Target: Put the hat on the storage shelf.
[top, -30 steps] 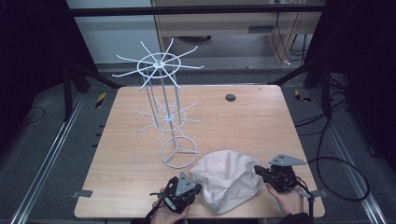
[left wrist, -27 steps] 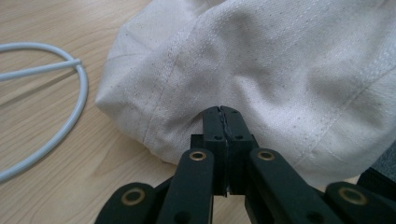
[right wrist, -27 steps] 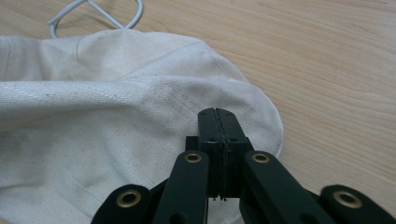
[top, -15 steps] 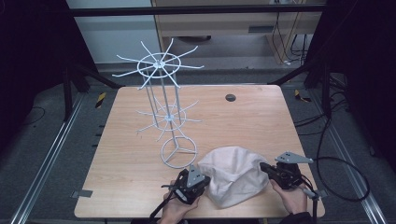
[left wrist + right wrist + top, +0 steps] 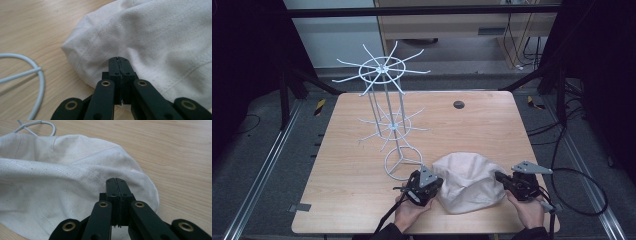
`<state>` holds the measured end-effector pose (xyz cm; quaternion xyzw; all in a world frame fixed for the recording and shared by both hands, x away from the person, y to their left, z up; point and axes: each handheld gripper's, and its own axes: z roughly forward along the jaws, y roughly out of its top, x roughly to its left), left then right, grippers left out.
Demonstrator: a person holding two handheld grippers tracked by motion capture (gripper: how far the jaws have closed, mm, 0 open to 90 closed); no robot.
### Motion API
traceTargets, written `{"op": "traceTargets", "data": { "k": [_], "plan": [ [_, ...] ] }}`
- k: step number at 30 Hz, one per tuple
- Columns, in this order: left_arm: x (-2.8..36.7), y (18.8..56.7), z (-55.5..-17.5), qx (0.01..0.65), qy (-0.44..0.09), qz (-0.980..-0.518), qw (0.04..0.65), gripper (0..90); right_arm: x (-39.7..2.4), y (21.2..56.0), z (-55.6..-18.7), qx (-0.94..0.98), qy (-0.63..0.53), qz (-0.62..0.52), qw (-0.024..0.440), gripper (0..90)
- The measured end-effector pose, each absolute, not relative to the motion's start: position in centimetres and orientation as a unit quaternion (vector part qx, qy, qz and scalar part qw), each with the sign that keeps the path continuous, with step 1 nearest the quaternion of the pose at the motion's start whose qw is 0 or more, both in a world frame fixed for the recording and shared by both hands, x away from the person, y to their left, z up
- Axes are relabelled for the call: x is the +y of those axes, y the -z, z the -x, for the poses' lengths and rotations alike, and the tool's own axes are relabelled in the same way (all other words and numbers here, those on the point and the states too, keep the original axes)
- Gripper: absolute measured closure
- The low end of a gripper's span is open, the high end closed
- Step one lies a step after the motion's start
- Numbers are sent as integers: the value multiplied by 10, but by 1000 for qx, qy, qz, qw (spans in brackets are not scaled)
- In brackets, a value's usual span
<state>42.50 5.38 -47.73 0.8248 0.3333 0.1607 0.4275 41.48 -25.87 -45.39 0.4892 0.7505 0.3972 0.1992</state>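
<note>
Both grippers — left gripper [image 5: 118,59], right gripper [image 5: 116,180] — jaws pressed together, seemingly touching the unlabelled white cloth cap [image 5: 469,181].

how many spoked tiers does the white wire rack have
2: the wire rack has an upper tier at its top and a smaller lower tier midway down the posts.

A white wire rack [image 5: 388,110] stands upright on the left half of the wooden surface [image 5: 482,127]. It has a ring base [image 5: 402,162], a thin central stem, a small wheel of spokes halfway up and a larger one at the top. A small dark round disc [image 5: 458,104] lies near the far edge, well apart from the rack. A strip of grey tape [image 5: 300,207] sits at the near left corner. Black cables [image 5: 579,182] loop on the grey floor [image 5: 267,165] to the right.
</note>
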Motion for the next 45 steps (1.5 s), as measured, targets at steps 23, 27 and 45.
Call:
{"op": "traceTargets", "data": {
  "k": [23,27,45],
  "plan": [
    [41,441,-368,267,-148,-834,460,900,-255,462,-456,733,-406,-501,216,900],
    [26,445,-364,256,-139,-840,458,899,-254,464,-458,736,-402,-499,218,900],
    [31,467,-384,285,-149,-846,425,899,-253,467,-446,750,-380,-496,217,900]
  ]
}}
